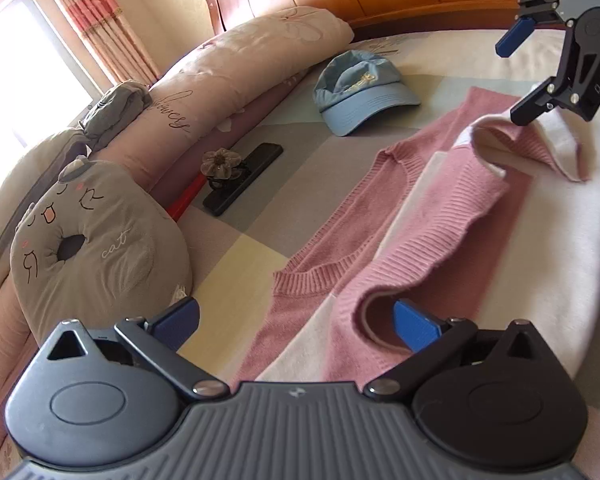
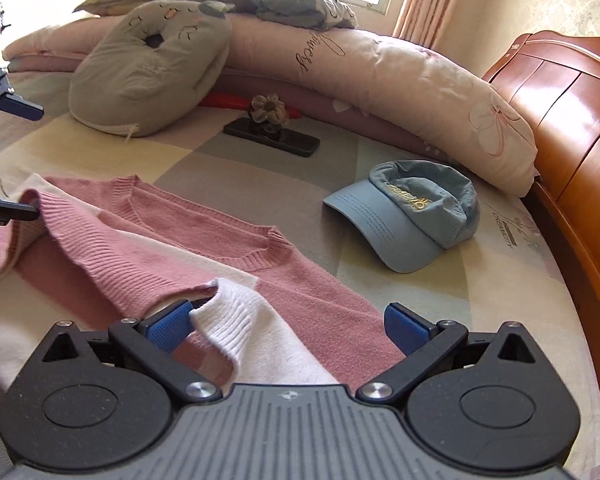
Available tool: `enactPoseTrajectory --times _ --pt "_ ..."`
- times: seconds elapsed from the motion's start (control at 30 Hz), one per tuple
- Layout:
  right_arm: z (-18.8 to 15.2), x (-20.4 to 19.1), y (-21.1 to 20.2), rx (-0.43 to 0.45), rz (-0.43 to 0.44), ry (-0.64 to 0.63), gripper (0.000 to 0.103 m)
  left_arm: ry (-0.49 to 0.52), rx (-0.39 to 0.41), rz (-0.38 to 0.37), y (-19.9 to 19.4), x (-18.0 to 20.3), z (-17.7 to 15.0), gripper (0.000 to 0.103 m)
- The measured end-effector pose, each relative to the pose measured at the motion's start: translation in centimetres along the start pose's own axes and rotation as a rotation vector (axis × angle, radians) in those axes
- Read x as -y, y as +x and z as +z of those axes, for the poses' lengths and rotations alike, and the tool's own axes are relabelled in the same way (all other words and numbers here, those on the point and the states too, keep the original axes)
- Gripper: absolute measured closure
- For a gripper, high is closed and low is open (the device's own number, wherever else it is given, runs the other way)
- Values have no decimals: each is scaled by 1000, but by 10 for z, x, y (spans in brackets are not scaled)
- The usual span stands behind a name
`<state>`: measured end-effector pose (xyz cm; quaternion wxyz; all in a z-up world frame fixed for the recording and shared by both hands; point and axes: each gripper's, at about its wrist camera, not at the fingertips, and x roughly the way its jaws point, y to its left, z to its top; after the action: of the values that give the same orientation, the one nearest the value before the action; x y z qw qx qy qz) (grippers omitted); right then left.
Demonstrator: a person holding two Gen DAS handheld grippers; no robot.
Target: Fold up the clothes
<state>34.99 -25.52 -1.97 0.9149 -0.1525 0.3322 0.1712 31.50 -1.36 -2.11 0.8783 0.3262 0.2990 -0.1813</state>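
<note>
A pink and white knit sweater (image 1: pixel 440 216) lies spread on the checked bed sheet, with one side folded over its body. My left gripper (image 1: pixel 296 324) is open at the near end, its right pad (image 1: pixel 416 328) resting inside a lifted loop of pink ribbing. At the far end my right gripper (image 1: pixel 512 80) stands open, its lower finger touching the raised fold. In the right wrist view the sweater (image 2: pixel 320 304) lies under the open right gripper (image 2: pixel 288 326), and a white ribbed edge (image 2: pixel 228 320) drapes over its left pad. The left gripper (image 2: pixel 36 162) shows at the left edge.
A light blue cap (image 1: pixel 360 92) (image 2: pixel 412 220), a black phone (image 1: pixel 244 178) (image 2: pixel 272 136) with a flower clip (image 1: pixel 220 164) on it, and a grey cat cushion (image 1: pixel 96 240) lie beyond the sweater. A rolled quilt (image 1: pixel 236 68) and a wooden headboard (image 2: pixel 560 120) border the bed.
</note>
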Motion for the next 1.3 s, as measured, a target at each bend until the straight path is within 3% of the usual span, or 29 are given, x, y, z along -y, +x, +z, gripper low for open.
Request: enactPoseTrajectory --times 0.13,0.27,0.37,0.57,0.73,1.0,1.17,1.3 --pt "-24 8 -21 -40 23 -22 0 19 -46 -63 -19 5 -26 1" --pt "-46 8 -11 -126 -33 -100 0 63 -115 -54 -13 14 -48 1" --pt "-59 8 -3 -178 -71 -149 0 38 -133 -30 -2 11 -50 1" --pt "-38 19 16 -125 -119 -122 0 -109 -103 14 19 -24 -36 1" --pt "-14 56 33 -85 -161 13 0 -226 -115 94 47 -62 -31 1" --pt "-7 101 42 -57 -213 212 0 -307 -168 182 62 -94 -42 1" --pt "-7 88 34 -28 -222 165 0 -337 -188 209 60 -104 -47 1" --pt "-1 71 24 -5 -195 110 0 -326 -125 138 37 -91 -39 1"
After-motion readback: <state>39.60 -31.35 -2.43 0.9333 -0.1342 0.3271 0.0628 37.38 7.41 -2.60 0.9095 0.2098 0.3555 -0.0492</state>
